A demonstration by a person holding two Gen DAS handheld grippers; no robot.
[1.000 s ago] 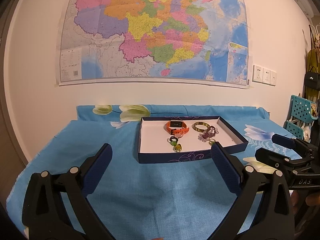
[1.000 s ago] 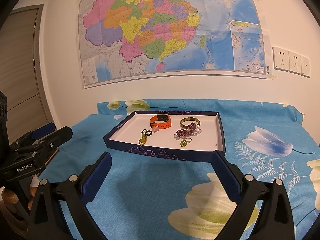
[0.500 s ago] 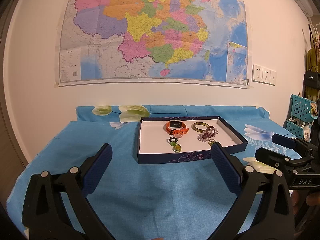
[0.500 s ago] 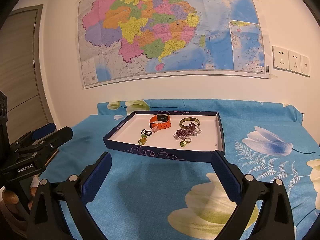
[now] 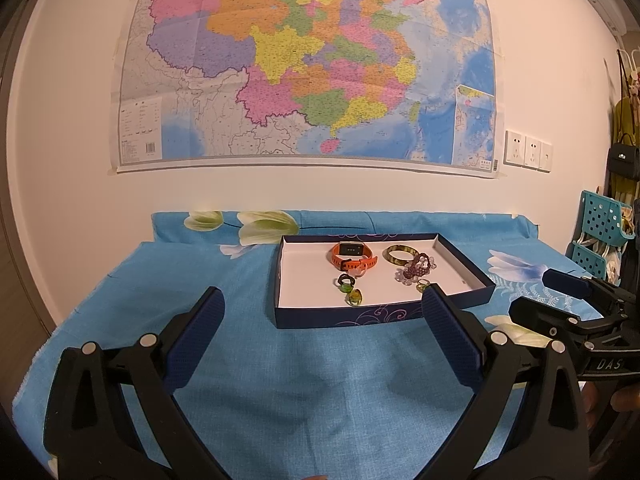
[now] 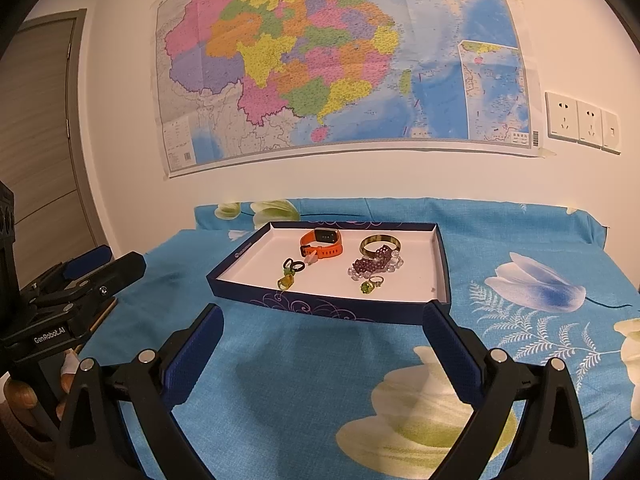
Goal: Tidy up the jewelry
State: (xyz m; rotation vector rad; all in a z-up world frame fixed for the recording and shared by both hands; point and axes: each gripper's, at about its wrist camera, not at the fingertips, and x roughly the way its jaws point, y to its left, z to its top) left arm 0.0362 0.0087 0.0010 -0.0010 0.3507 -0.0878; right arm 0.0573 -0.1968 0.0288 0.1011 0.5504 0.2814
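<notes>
White lettering reads "GenRobot.AI" on the side of the left gripper (image 6: 100,276) where it shows at the left edge of the right wrist view, and the letters "DAS" can be made out on the body of the right gripper (image 5: 560,292) at the right edge of the left wrist view. The wall map (image 5: 312,60) carries print far too small to read. On the blue floral cloth (image 5: 280,380) sits a shallow dark blue tray (image 5: 348,316) with a white floor and a pale swirl pattern on its near wall; a small round logo marks its left rim, illegible. Inside lie an orange watch (image 5: 353,255) toward the back, a gold-green bangle (image 5: 401,255) just to its right, a purple beaded bracelet (image 5: 416,268) touching the bangle's near side with clear beads among it, a green-stone ring (image 6: 370,285) just in front of the beads, a dark ring (image 5: 345,280) near the watch, and a yellow-green ring (image 5: 354,298) closest to the front wall. All the jewelry is in the tray; nothing lies loose on the cloth. Both grippers hover low over the cloth in front of the tray, well short of it, their blue-padded fingers (image 6: 196,356) spread wide apart and holding nothing. A hand (image 6: 24,396) grips the left tool's handle below.
</notes>
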